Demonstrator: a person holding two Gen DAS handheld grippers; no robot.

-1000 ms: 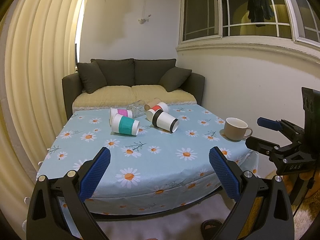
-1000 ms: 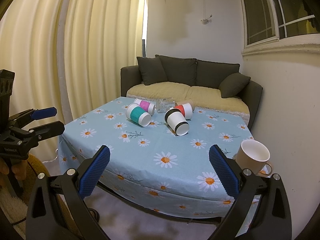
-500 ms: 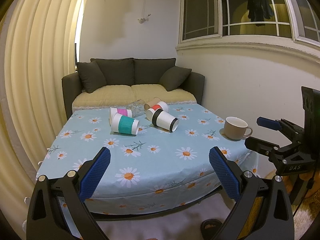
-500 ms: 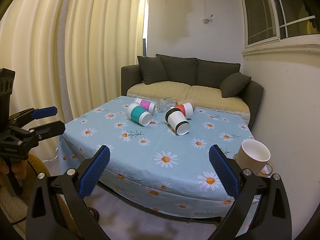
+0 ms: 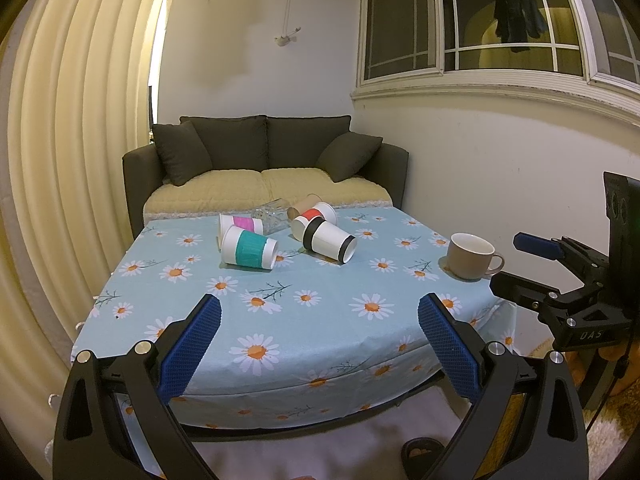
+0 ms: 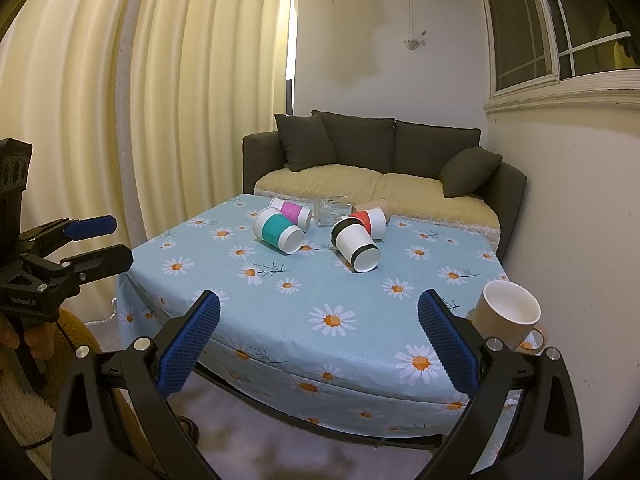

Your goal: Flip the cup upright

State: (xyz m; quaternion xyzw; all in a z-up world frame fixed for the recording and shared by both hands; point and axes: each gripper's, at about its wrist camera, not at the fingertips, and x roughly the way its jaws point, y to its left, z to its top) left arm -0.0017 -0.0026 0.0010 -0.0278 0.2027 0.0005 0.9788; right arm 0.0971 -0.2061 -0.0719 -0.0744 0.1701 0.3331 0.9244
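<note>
Counter (image 5: 372,304) with a light-blue daisy-print cloth carries every cup. Left gripper (image 5: 318,338) and right gripper (image 6: 318,338) both hang off the near edge, jaws released wide, nothing between the blue pads.

Cups lying on their sides, clustered at the far half of the counter:
- white paper cup with teal sleeve (image 5: 249,247), mouth pointing right in the left wrist view
- white paper cup with pink sleeve (image 5: 239,223) just behind it, touching or nearly so
- white paper cup with black bands (image 5: 329,240), mouth toward the camera and to the right
- white paper cup with red sleeve (image 5: 316,213) right behind the black-banded one
- plain brown paper cup (image 5: 301,204) at the back beside the red one
- clear glass tumbler (image 5: 271,216) between the pink and red cups, also tipped over

Beige ceramic mug (image 5: 472,256) stands upright near the right edge, well apart from the cluster, handle to the right. In the right wrist view the mug (image 6: 509,318) sits just beside the right-hand finger.

Dark grey sofa with yellow seat cushions (image 5: 266,168) sits behind the counter.
</note>
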